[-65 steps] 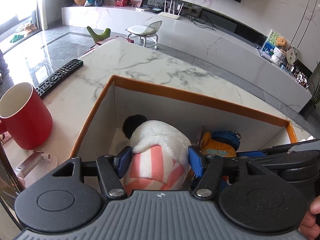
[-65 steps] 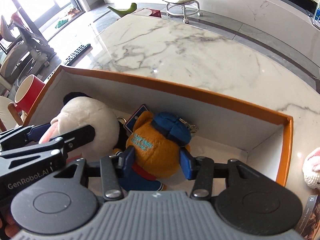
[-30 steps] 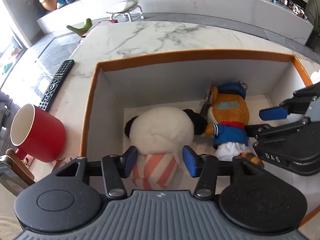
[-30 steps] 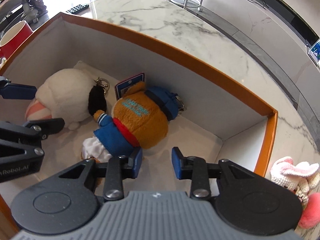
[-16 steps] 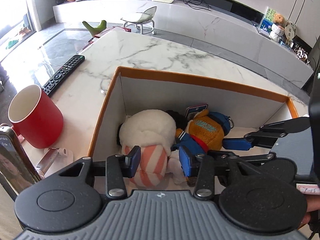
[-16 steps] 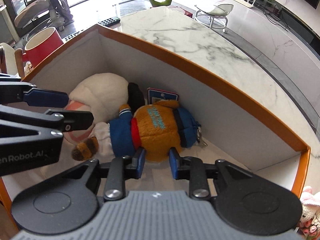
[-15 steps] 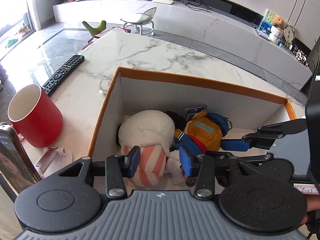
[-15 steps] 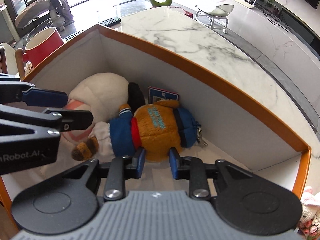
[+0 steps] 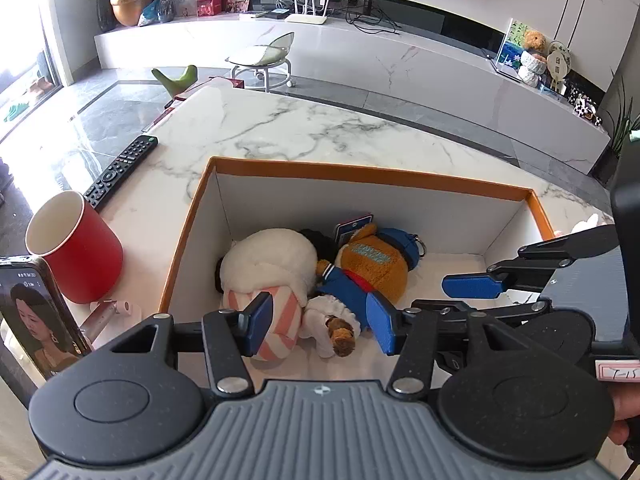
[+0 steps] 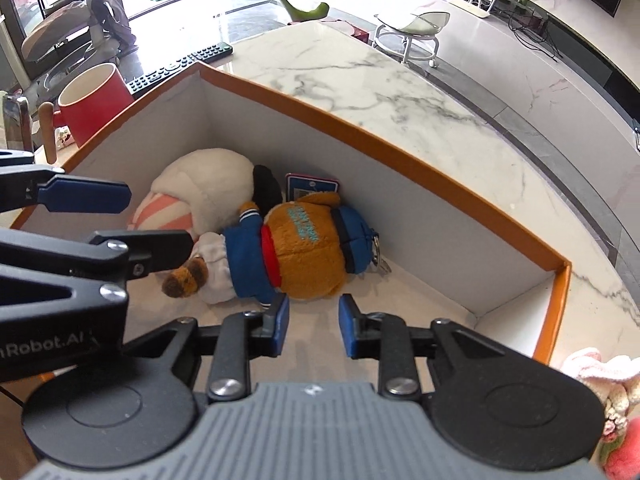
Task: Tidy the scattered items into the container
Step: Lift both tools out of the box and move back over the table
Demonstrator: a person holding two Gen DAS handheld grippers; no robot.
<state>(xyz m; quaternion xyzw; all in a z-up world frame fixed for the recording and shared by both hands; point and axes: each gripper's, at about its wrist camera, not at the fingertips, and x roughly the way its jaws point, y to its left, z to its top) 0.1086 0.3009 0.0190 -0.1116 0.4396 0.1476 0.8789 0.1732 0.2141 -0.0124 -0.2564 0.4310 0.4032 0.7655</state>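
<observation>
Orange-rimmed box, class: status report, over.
Left gripper and right gripper open, empty. White striped plush and orange bear inside orange-rimmed box. Pink knitted toy outside.

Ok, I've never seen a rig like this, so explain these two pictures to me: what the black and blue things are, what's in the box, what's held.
No robot: a person carries a hand-held gripper in each hand, each with a fisheye camera looking along its blue fingers. One picture is from the left gripper, the other from the right gripper. Both are open and hold nothing. Below them an orange-rimmed box on a marble table holds a white plush and a bear. Outside lie a red mug, a remote and a pink knitted toy.
</observation>
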